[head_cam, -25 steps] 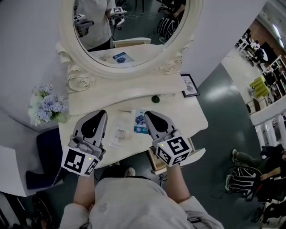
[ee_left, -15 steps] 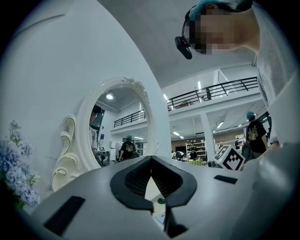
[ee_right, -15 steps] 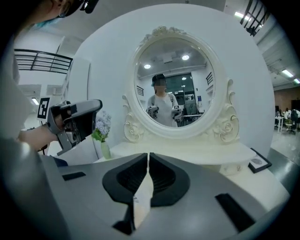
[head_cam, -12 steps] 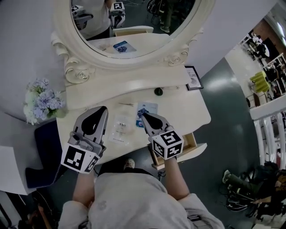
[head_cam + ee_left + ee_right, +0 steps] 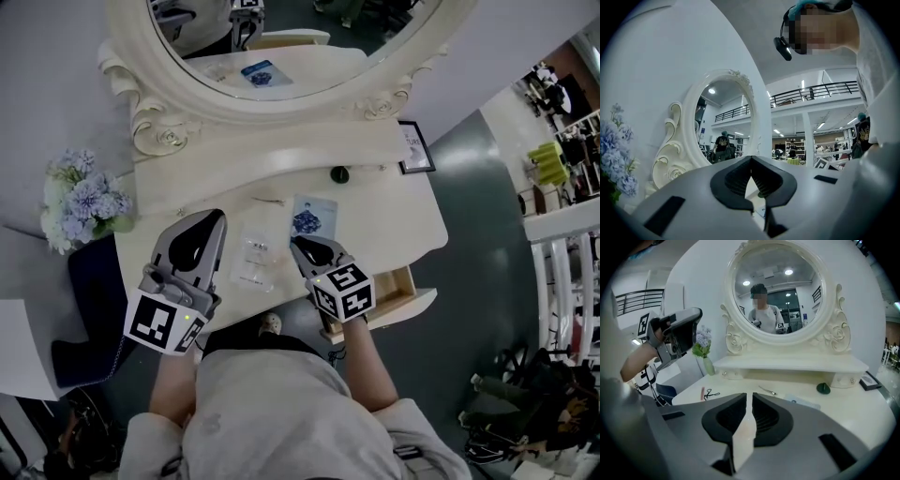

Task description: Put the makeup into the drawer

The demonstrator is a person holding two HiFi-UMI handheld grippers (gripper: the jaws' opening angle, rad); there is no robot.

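Hovering mid-frame, left gripper (image 5: 216, 217) and right gripper (image 5: 298, 246) are both pinched shut, empty — the clear makeup packet (image 5: 253, 260) lies flat between them on the table (image 5: 394, 225). Looks light, flimsy, slick — pinch an edge. Drawer (image 5: 412, 302) open, lower right.

Cream vanity table (image 5: 396, 227), clear packet (image 5: 253, 261), blue card (image 5: 313, 217)

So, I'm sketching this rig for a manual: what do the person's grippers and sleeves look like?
Both the left gripper and the right gripper have smooth grey shells, with a black ribbed lining around a teardrop-shaped opening. Each carries a white cube with black square markers at its rear. The person wears a light grey top, forearms uncovered.
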